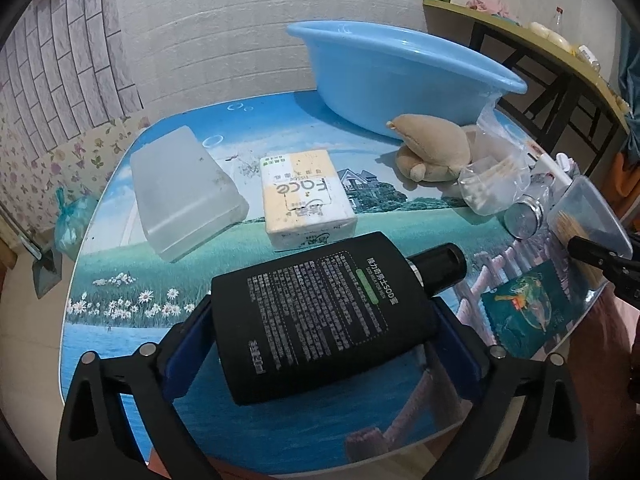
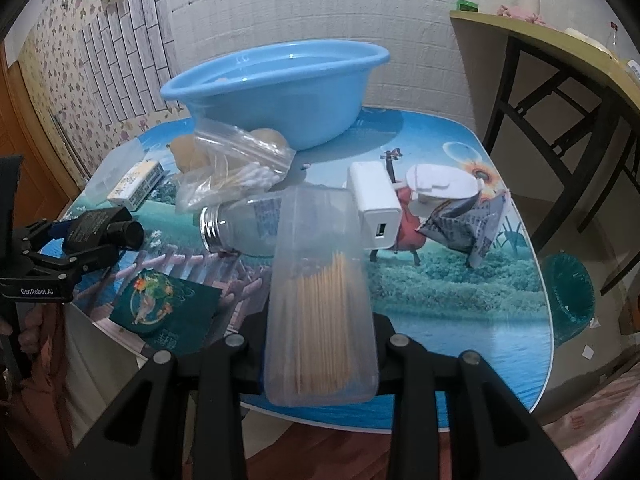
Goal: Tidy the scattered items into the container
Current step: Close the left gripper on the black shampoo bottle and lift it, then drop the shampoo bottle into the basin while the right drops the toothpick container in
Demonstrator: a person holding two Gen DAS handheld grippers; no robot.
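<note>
A: How far along?
B: Barely. The left gripper pinches the black bottle; the right gripper clamps the toothpick box. Neither has reached the blue basin, far side.
A: Obstacles?
B: Tissue pack, plush toy, swab bag, jar, charger lie scattered between.

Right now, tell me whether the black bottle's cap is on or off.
On: the black bottle, clamped in the left gripper, has its round black cap seated on the neck.

Lighting: even, cool indoor light, moderately bright; soft shadows under the blue basin. Glare: faint sheen on the glossy table. Optics: strong fisheye curvature, dark vignetted corners, slight softness throughout.
</note>
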